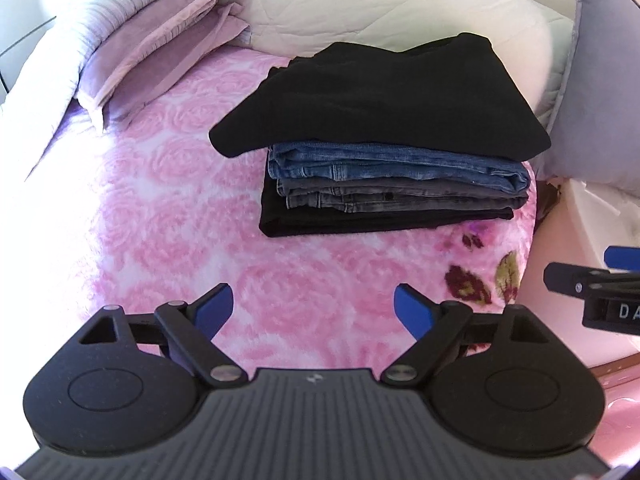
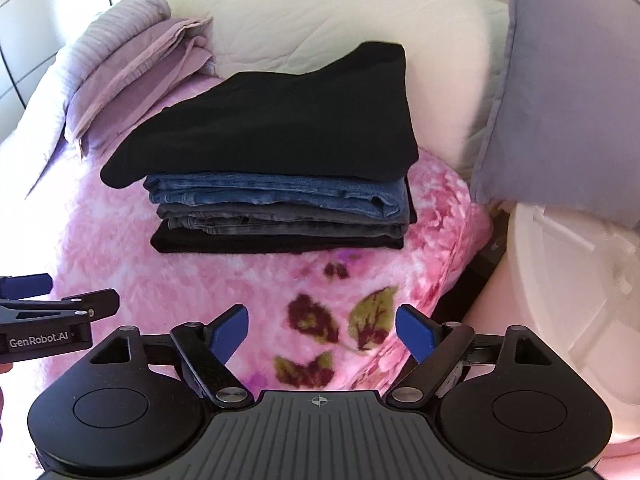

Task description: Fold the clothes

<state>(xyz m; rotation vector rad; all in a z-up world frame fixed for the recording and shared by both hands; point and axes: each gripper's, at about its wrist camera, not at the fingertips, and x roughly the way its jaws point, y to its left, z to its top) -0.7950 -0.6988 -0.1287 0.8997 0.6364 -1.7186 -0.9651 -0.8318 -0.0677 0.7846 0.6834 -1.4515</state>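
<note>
A stack of folded clothes sits on the pink floral blanket [image 1: 160, 208]. A black garment [image 1: 380, 96] lies on top and overhangs to the left. Under it are blue jeans [image 1: 400, 166], grey jeans [image 1: 380, 198] and a black piece [image 1: 360, 222] at the bottom. The stack also shows in the right wrist view, with the black garment [image 2: 272, 128] over the blue jeans [image 2: 280, 194]. My left gripper [image 1: 314, 308] is open and empty, a little short of the stack. My right gripper [image 2: 322, 326] is open and empty, near the blanket's front edge.
Folded purple bedding [image 1: 160, 48] lies at the back left. A cream cushion [image 1: 400, 8] lines the back. A grey pillow [image 2: 560, 100] stands at the right, with a white plastic bin [image 2: 568, 300] below it. The blanket [image 2: 200, 280] drops off at the right.
</note>
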